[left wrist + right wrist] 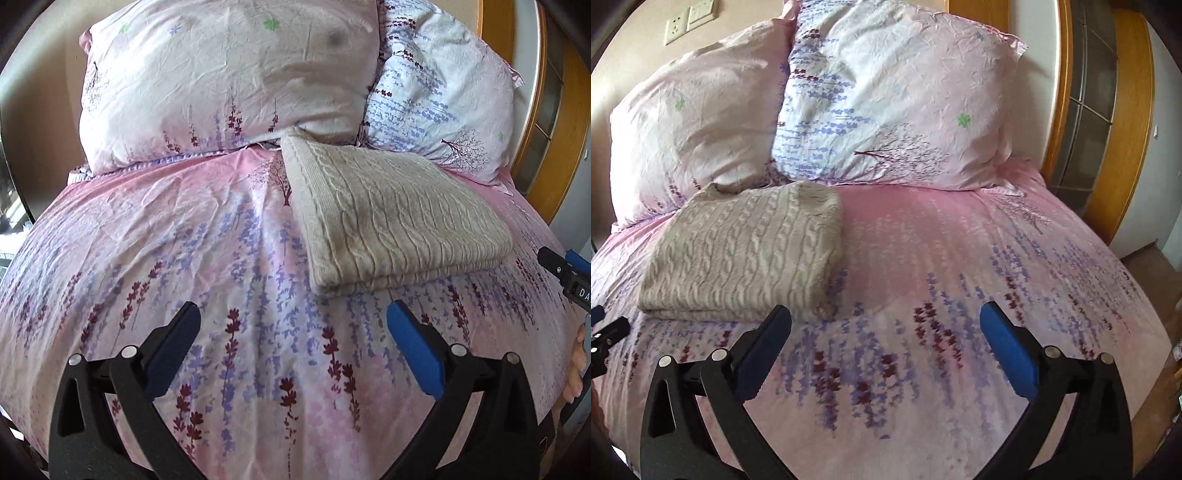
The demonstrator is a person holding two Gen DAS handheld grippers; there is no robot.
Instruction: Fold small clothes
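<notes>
A beige cable-knit sweater [391, 218] lies folded into a neat rectangle on the pink floral bed cover [221, 258], its far edge touching the pillows. My left gripper [293, 314] is open and empty, hovering over the cover just in front and left of the sweater. In the right wrist view the sweater [746, 251] lies at the left. My right gripper [885, 314] is open and empty, with its left finger near the sweater's near right corner. Each gripper's tip shows at the edge of the other's view.
Two floral pillows [229, 81] [897, 103] lean against the wall at the head of the bed. A wooden-framed door [1108, 122] stands to the right of the bed. The bed cover [960, 258] spreads wide to the right of the sweater.
</notes>
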